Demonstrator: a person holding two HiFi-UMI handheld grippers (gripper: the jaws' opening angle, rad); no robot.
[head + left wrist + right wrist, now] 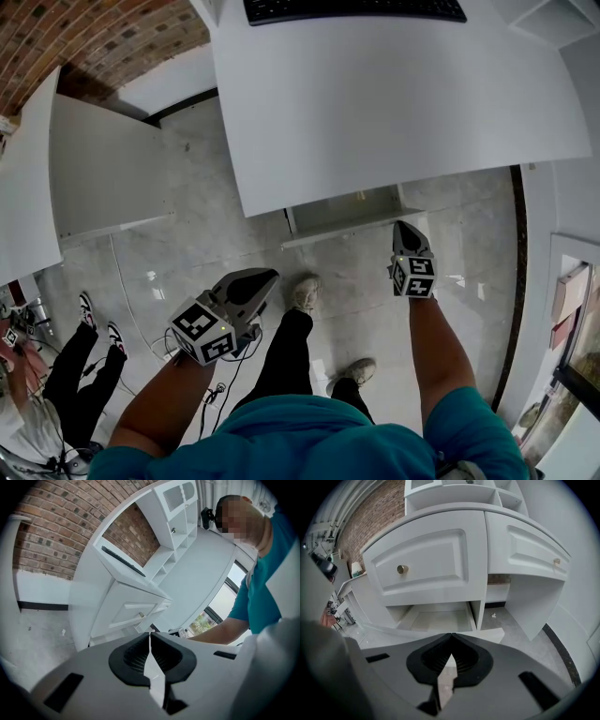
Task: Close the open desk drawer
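Note:
The white desk has its lowest drawer pulled out over the floor; the inside looks empty. In the right gripper view that open drawer lies just beyond my right gripper, below a closed drawer with a brass knob. My right gripper is shut and empty, its tip close to the drawer's front at the right end; contact cannot be told. My left gripper hangs shut and empty above the floor, left of the drawer. The left gripper sees the desk from the side.
A keyboard lies at the desk's far edge. A second white desk stands to the left against a brick wall. Another person's legs and cables are at the lower left. My own feet stand in front of the drawer.

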